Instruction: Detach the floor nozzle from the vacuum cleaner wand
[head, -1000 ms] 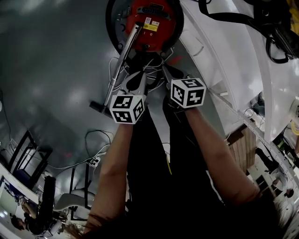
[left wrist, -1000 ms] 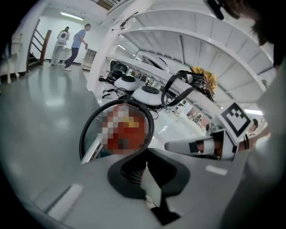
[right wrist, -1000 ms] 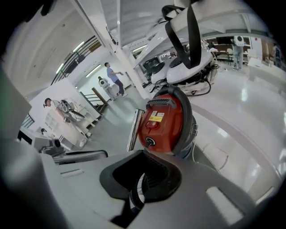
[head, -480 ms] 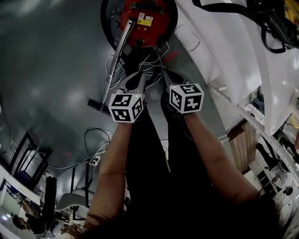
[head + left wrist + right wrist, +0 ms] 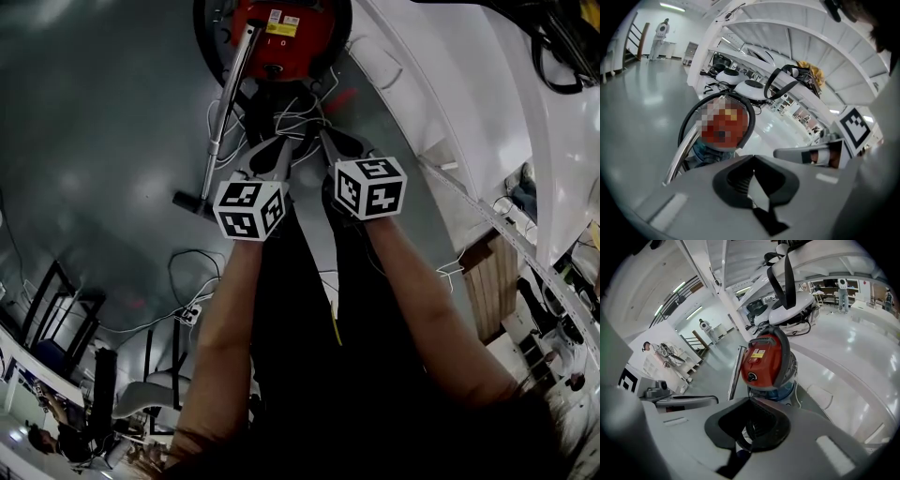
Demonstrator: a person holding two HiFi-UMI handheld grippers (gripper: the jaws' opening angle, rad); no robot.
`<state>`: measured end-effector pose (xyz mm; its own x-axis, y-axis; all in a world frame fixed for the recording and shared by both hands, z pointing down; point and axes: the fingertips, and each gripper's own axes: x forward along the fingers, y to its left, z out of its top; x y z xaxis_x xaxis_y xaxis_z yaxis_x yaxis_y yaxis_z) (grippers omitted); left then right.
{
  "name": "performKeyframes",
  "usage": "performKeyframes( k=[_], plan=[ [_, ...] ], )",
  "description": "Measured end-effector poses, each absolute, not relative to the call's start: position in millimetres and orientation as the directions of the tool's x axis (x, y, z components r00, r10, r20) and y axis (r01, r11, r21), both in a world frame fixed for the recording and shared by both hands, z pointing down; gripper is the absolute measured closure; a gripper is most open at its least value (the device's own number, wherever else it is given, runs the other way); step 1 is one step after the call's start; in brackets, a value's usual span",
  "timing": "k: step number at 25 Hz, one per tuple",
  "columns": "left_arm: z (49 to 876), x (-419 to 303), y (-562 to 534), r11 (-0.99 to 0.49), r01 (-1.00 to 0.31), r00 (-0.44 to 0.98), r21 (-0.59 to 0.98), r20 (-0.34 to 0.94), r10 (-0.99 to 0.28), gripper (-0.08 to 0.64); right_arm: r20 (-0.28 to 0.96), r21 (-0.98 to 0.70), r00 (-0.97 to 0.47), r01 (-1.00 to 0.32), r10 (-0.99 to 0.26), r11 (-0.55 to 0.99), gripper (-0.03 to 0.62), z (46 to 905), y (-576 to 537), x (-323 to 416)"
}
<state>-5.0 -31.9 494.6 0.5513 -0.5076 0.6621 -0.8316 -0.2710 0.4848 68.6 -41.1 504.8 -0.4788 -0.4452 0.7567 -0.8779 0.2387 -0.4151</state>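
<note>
The red canister vacuum cleaner (image 5: 279,33) stands on the grey floor at the top of the head view. Its chrome wand (image 5: 225,108) slants down-left to the dark floor nozzle (image 5: 192,202), which lies on the floor still joined to the wand. My left gripper (image 5: 279,150) is shut and empty, just right of the wand's lower half. My right gripper (image 5: 330,141) is beside it, also shut and empty. The right gripper view shows the vacuum (image 5: 764,359) and wand (image 5: 736,373) ahead of the closed jaws. In the left gripper view the wand (image 5: 682,152) lies left of the jaws.
Loose white cables (image 5: 281,117) lie on the floor between the vacuum and the grippers. A white curved structure (image 5: 450,84) runs along the right. A power strip (image 5: 192,323) and black frames (image 5: 56,300) are at lower left. The black hose (image 5: 750,117) loops around the vacuum.
The vacuum, wand and nozzle sit higher in the head view than a second ago. Both grippers have shifted slightly and stay side by side, shut and empty.
</note>
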Motion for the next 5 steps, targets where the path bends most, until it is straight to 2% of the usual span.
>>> performKeyframes(
  k=[5],
  plan=[
    [496.2,3.4,-32.6,-0.285,-0.828,0.557,0.482,0.659,-0.505,0.549,0.761,-0.411,-0.473,-0.881,-0.445,0.233,0.595,508.5,-41.6,75.0]
  ],
)
